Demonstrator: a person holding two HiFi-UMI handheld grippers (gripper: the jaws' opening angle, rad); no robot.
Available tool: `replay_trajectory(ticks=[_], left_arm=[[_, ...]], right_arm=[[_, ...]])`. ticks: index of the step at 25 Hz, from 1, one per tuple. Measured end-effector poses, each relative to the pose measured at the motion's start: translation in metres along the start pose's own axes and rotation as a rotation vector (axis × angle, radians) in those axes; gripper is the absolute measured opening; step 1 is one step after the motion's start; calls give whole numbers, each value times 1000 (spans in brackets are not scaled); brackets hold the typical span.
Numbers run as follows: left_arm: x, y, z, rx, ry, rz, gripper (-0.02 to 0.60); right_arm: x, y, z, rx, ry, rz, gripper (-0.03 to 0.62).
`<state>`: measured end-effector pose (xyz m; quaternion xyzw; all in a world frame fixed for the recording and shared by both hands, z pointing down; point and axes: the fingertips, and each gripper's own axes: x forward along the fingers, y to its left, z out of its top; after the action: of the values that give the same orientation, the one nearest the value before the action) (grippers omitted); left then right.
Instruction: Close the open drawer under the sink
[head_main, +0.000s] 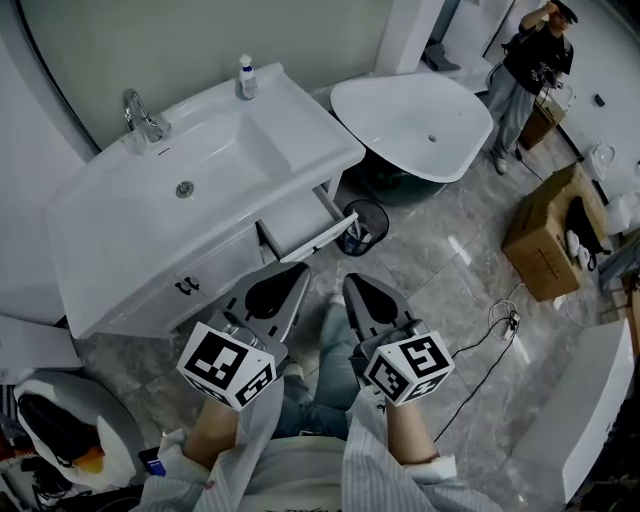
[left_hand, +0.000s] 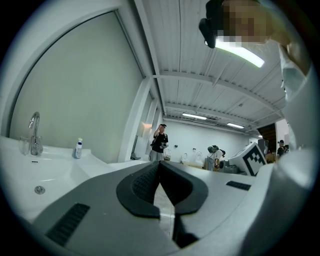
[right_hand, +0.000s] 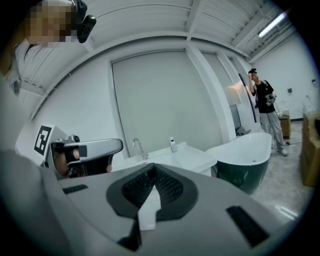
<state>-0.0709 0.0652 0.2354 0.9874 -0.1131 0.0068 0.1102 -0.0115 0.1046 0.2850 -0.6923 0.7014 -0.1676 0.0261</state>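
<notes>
White vanity (head_main: 110, 230): open drawer (head_main: 296, 220) just beyond left claw (head_main: 297, 270) (closed, empty).

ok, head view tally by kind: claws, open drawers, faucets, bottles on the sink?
claws: 2 (left claw, right claw, both shut and empty)
open drawer: 1
faucet: 1
bottle: 1
total: 5
</notes>
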Motion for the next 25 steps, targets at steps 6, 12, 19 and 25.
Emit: replay_trajectory(ticks=[6,12,19,25], left_arm=[[42,28,2,-3,-6,48,15],[97,62,9,-14,-5,118,15],[156,96,27,-22,-13,230,15],[193,116,36,-24,-31,333,15]], right_arm=[[39,-35,14,-12,22,51,11],[90,-77,35,-23,59,122,11],[143,-120,67,-44,103,233,11],[175,-146,87,-74,135,343,11]])
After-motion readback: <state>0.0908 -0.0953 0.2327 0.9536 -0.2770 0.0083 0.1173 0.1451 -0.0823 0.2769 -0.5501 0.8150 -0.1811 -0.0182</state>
